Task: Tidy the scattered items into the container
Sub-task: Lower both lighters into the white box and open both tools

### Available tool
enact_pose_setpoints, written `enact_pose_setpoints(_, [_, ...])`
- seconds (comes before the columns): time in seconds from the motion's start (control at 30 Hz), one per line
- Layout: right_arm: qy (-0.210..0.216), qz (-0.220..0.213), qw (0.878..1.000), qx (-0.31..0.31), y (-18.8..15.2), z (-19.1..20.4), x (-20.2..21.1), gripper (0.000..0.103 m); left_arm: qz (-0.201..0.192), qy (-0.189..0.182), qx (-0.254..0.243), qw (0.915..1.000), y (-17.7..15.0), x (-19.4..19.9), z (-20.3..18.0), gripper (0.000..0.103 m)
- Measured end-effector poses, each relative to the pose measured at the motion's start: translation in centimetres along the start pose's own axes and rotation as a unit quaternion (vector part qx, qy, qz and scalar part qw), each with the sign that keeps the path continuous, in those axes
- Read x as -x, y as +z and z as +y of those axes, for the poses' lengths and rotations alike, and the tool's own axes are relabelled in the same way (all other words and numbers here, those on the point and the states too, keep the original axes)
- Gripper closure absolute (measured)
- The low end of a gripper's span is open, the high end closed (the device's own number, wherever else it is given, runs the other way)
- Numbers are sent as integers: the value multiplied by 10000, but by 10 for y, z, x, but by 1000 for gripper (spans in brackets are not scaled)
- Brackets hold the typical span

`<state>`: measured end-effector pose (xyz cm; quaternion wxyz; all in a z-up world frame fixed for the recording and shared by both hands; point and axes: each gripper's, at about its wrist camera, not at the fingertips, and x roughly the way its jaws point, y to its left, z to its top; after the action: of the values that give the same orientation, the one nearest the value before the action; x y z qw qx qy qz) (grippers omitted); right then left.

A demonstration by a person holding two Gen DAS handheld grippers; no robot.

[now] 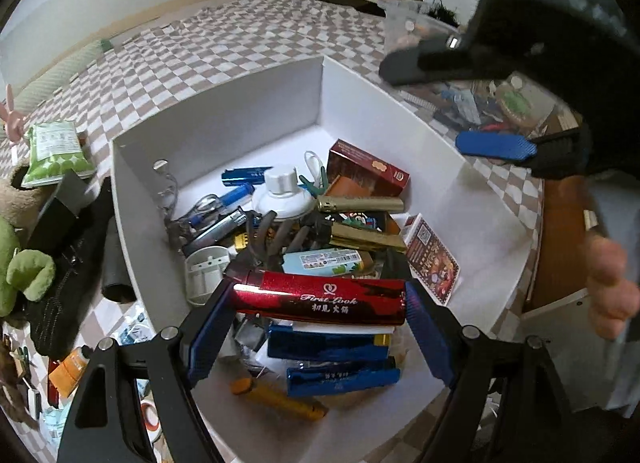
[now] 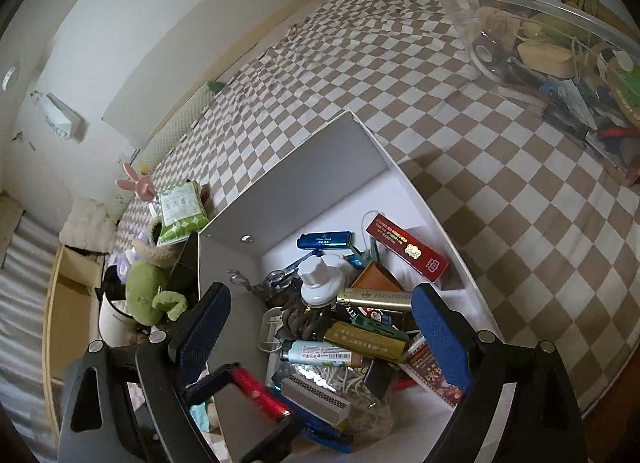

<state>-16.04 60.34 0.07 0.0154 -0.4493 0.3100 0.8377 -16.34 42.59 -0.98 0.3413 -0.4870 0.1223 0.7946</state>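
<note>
Left tool [image 1: 320, 299] clamped; right tool [image 2: 320, 327] agape

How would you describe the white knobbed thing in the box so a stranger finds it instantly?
Look inside the white open-topped box on the checkered cloth. Near the middle of the pile sits a white round plastic piece with a ribbed knob on top, beside a gold metal lighter. It is the only domed white item.

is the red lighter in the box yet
Not yet: the left gripper grips the red lighter by its ends, above the white box.
</note>
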Motion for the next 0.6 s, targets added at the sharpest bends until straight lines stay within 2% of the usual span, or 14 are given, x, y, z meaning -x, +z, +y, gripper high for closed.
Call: enact_pose_setpoints(0.6, [-41, 12, 9997, -261, 3, -10, -5, 11, 374, 77, 71, 9992, 4, -42, -2, 20])
